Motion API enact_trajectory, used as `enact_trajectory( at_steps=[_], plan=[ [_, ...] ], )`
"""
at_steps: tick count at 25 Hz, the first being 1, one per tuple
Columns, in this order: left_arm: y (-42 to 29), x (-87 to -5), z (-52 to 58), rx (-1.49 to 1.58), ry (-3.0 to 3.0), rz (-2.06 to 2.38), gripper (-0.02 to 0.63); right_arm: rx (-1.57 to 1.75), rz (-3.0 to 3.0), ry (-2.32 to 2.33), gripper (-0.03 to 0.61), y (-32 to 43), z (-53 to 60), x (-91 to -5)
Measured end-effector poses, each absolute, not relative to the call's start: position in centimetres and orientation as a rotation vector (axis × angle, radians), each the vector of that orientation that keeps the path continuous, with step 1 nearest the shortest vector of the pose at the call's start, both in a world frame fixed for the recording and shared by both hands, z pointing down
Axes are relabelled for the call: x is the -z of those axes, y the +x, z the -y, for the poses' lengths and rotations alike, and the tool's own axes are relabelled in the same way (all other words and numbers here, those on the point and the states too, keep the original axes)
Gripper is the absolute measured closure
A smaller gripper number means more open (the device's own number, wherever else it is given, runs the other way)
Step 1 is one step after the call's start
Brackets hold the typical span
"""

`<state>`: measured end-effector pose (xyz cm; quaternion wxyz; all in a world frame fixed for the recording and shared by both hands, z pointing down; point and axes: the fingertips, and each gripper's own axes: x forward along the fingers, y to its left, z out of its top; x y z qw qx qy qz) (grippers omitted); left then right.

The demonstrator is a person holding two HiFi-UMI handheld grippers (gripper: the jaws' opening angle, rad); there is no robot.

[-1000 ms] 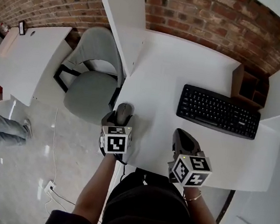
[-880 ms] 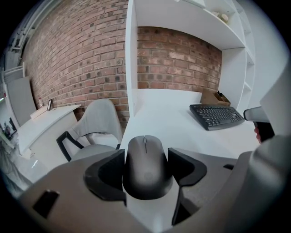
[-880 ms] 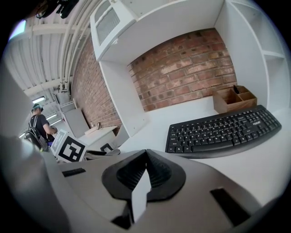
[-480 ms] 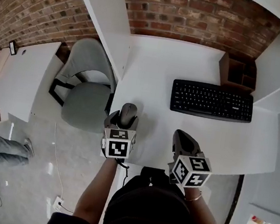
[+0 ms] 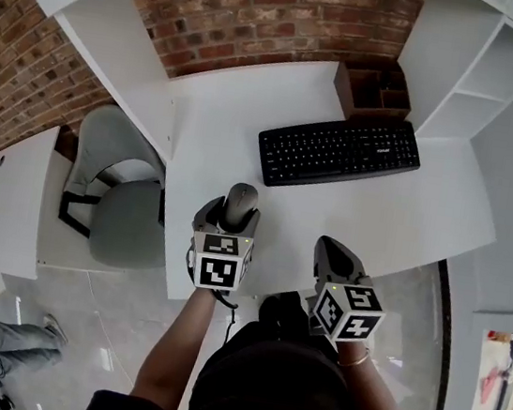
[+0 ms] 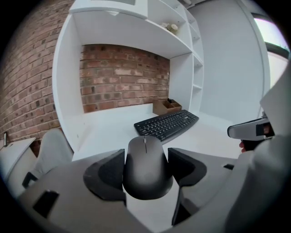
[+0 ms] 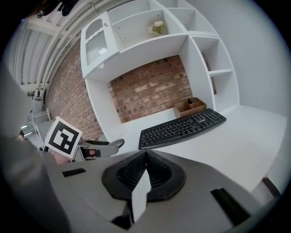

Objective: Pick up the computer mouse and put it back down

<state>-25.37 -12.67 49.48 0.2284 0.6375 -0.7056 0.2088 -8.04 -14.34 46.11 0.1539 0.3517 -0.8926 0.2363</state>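
Observation:
The dark grey computer mouse (image 5: 240, 204) sits clamped between the jaws of my left gripper (image 5: 231, 213), over the white desk (image 5: 396, 219) near its front left corner. In the left gripper view the mouse (image 6: 146, 164) fills the gap, a jaw pad pressed on each side. I cannot tell whether it touches the desk. My right gripper (image 5: 333, 254) hovers at the desk's front edge, jaws together with nothing between them (image 7: 145, 158).
A black keyboard (image 5: 340, 151) lies mid-desk, with a brown wooden organiser (image 5: 375, 88) behind it at the brick wall. White shelves (image 5: 466, 58) rise on the right. A grey chair (image 5: 119, 204) stands left of the desk.
The head view has swung, so the desk now looks tilted. My left gripper with the mouse has moved a little rightwards from the desk's left edge. The right gripper has hardly moved.

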Motion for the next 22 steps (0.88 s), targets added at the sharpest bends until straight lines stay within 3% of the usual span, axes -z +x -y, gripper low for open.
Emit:
enact_trajectory(
  at_steps=[22],
  plan=[
    [-8.0,-50.9,21.7,-0.699,2.124,1.572,0.321,-0.786,2.378,1.482,0.575,7.2,17.1,-47.1]
  ],
)
